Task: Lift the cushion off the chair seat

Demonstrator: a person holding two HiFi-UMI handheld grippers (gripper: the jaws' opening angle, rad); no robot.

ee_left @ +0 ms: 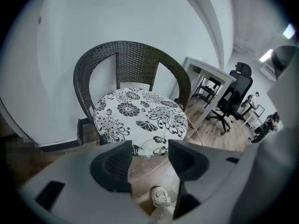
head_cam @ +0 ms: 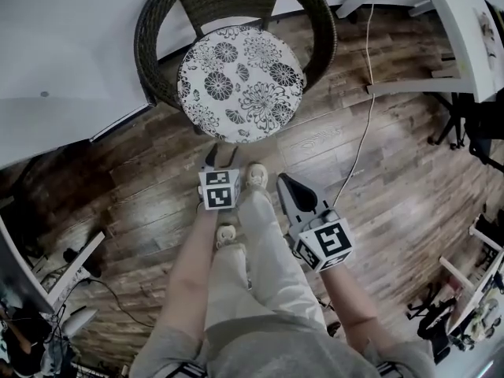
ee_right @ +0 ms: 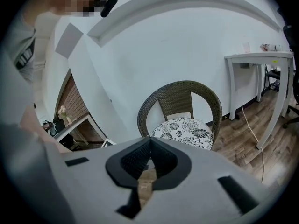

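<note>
A round cushion (head_cam: 240,81) with a black-and-white flower print lies flat on the seat of a dark wicker chair (head_cam: 157,22) that stands against the white wall. My left gripper (head_cam: 220,161) hovers over the wooden floor just short of the cushion's near edge, its jaws open with nothing between them. In the left gripper view the cushion (ee_left: 140,118) fills the middle, beyond the left gripper (ee_left: 149,146). My right gripper (head_cam: 285,183) is farther back and to the right, shut with nothing in it. The right gripper view shows the chair (ee_right: 182,90) and cushion (ee_right: 184,130) farther off, past the right gripper (ee_right: 149,143).
A white table (head_cam: 457,30) stands to the chair's right, with a pale cable (head_cam: 366,109) trailing across the floor beside it. Black office chairs (ee_left: 236,94) stand beyond. The person's shoes (head_cam: 256,176) are on the floor between the grippers. Clutter and cables (head_cam: 79,266) lie at the lower left.
</note>
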